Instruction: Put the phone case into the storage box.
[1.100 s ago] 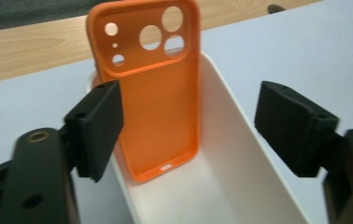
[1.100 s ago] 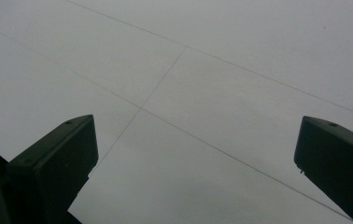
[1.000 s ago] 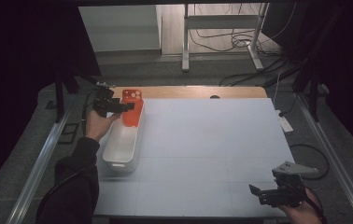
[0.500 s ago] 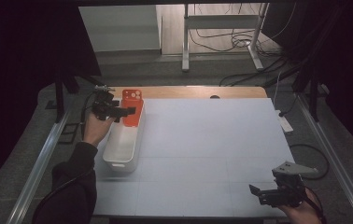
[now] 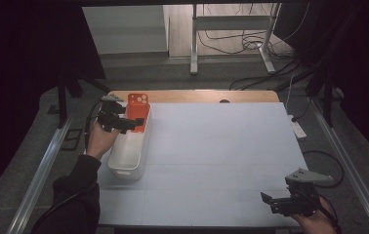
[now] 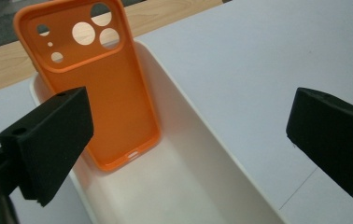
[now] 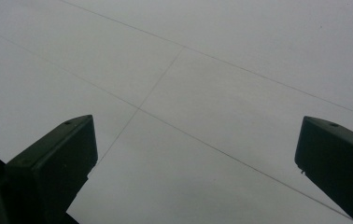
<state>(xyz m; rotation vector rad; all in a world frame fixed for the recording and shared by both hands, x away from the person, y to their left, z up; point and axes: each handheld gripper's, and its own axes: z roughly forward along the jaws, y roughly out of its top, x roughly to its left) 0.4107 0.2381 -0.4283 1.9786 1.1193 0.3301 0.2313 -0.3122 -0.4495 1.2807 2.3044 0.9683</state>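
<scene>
Orange phone case (image 6: 97, 84) stands tilted inside white bin (image 6: 202, 172), leaning on bin's far end wall, camera cutouts up. Left gripper (image 5: 124, 123) hovers over bin, fingers (image 6: 48, 140) spread, clear of case. Right gripper (image 5: 275, 202) low over bare bench (image 5: 221, 146) at near right corner, fingers spread, empty.

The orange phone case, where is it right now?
The orange phone case stands leaning in the far end of the white bin at the table's left side, with the open left gripper just beside it.

No readable text, label, brand, number or sign appears on anything.
</scene>
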